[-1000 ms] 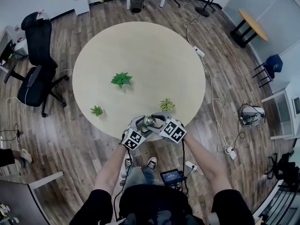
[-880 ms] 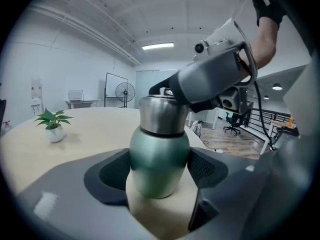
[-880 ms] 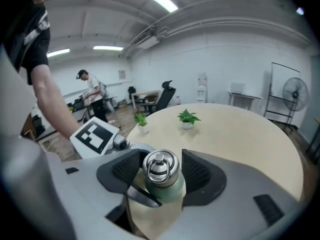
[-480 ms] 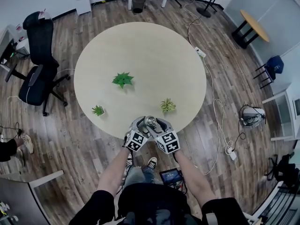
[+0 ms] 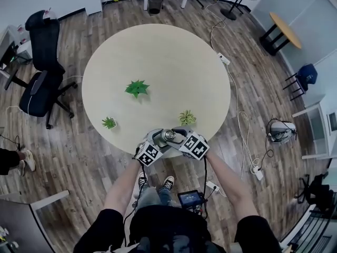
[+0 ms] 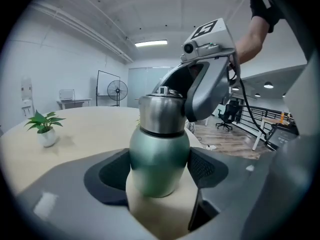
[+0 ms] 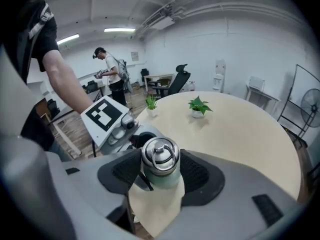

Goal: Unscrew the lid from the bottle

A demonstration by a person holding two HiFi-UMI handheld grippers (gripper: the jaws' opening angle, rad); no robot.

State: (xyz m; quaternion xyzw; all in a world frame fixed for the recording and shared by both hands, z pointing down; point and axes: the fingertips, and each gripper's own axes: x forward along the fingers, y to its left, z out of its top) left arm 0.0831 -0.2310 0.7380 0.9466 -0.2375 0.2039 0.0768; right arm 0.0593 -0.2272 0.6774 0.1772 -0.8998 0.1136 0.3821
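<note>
A green metal bottle (image 6: 159,160) with a silver lid (image 6: 161,115) stands upright at the near edge of the round table (image 5: 158,57). My left gripper (image 6: 160,173) is shut on the bottle's green body, with a pad pressing on each side. From above and the right, my right gripper (image 7: 161,170) is shut on the lid (image 7: 160,155), whose ring handle faces the camera. In the head view both grippers (image 5: 158,139) (image 5: 179,136) meet at the bottle (image 5: 168,136), marker cubes toward me. The bottle's base is hidden.
Three small potted plants stand on the table: one in the middle (image 5: 137,88), one at the near left (image 5: 109,123) and one close behind the bottle (image 5: 187,117). A black office chair (image 5: 39,73) stands at the left. A person (image 7: 112,69) stands far off.
The right gripper's marker cube swung toward me half a second ago and has come back. Both grippers have stayed on the bottle, which has not moved.
</note>
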